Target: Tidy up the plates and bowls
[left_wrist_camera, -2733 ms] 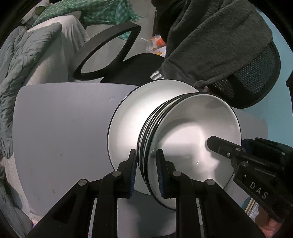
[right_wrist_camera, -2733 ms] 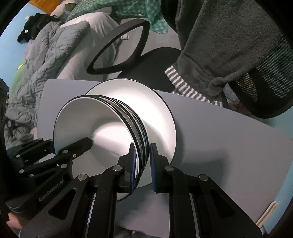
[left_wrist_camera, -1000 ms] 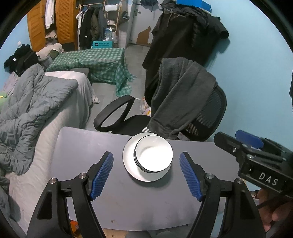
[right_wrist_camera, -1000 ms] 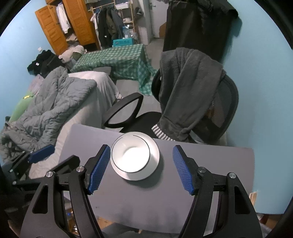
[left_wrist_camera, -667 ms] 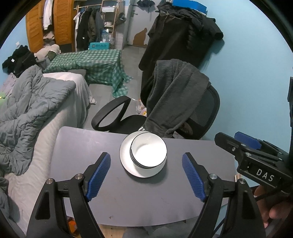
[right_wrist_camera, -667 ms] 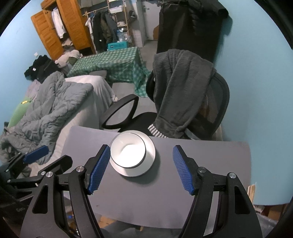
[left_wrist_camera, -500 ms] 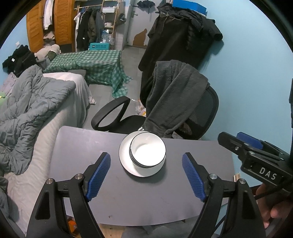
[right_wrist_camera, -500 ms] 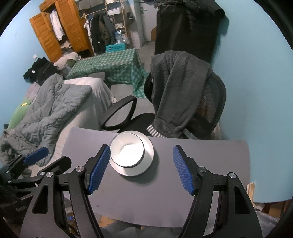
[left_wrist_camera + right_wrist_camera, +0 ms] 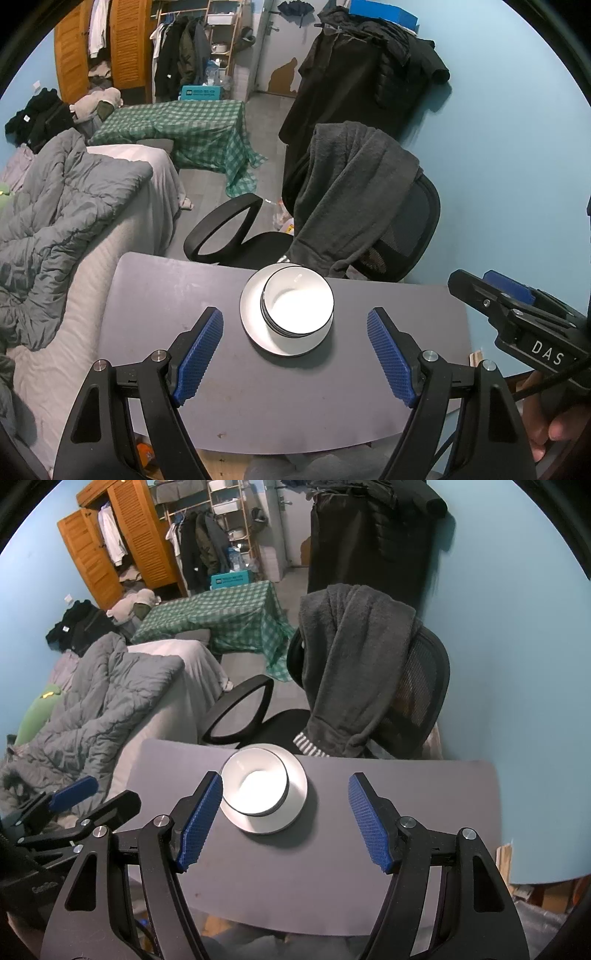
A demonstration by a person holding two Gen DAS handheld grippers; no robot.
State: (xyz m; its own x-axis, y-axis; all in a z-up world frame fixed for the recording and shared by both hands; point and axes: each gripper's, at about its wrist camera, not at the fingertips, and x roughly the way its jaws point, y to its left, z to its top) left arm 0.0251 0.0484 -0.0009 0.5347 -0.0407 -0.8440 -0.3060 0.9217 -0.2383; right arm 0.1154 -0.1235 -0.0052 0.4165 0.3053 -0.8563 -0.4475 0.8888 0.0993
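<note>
Both our left tongs [image 9: 294,356] and right tongs [image 9: 285,818] hang wide open, empty; bowls [image 9: 297,307] sit nested on the plate [image 9: 251,325], so we back away slowly, clear of the tabletop [image 9: 166,295].

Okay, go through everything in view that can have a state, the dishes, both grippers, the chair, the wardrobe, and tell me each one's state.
Stack of white black-rimmed bowls: nested, upright, on the plate.
White round plate: flat on the grey table, under the bowls.
Left gripper: open, empty.
Right gripper: open, empty.
Black mesh office chair: draped with a grey fleece garment.
Orange louvred wardrobe: door open.
</note>
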